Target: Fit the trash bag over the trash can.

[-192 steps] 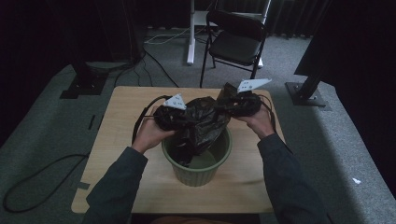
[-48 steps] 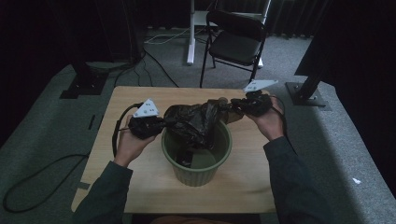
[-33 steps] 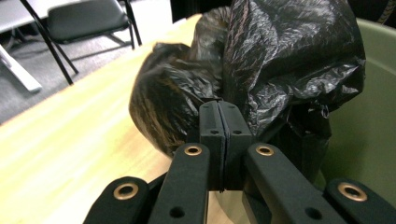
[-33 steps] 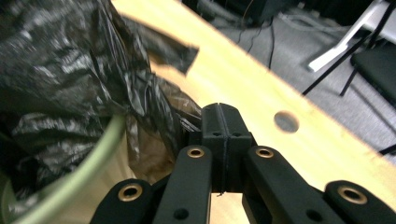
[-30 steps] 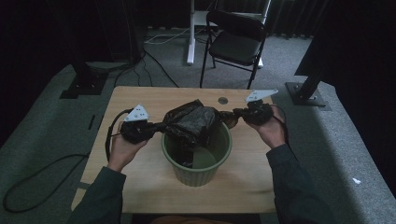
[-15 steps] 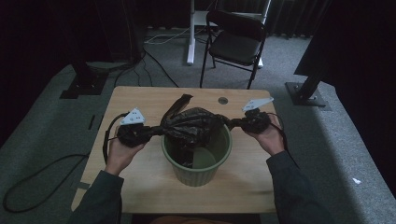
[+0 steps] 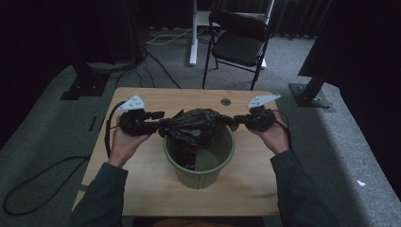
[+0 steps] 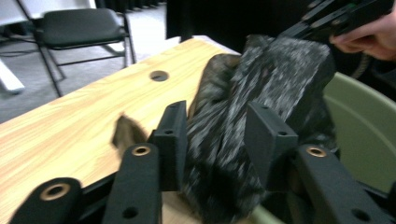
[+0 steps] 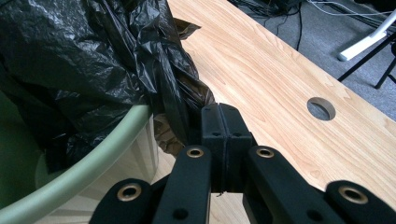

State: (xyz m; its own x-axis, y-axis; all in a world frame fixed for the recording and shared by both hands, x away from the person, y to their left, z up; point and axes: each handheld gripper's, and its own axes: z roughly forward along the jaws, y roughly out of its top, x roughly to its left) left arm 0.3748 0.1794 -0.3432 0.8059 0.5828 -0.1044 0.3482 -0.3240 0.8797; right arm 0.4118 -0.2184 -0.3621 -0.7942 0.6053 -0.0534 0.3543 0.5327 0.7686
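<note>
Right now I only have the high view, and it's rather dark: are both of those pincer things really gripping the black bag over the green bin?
Observer: The left gripper view shows a thick fold of the black bag filling the gap between the jaws of the left gripper.
Operator: And the other one?
Observer: In the right gripper view, the jaws of the right gripper are pressed flat together. A twisted strand of the bag runs into them, just outside the rim of the green bin.
</note>
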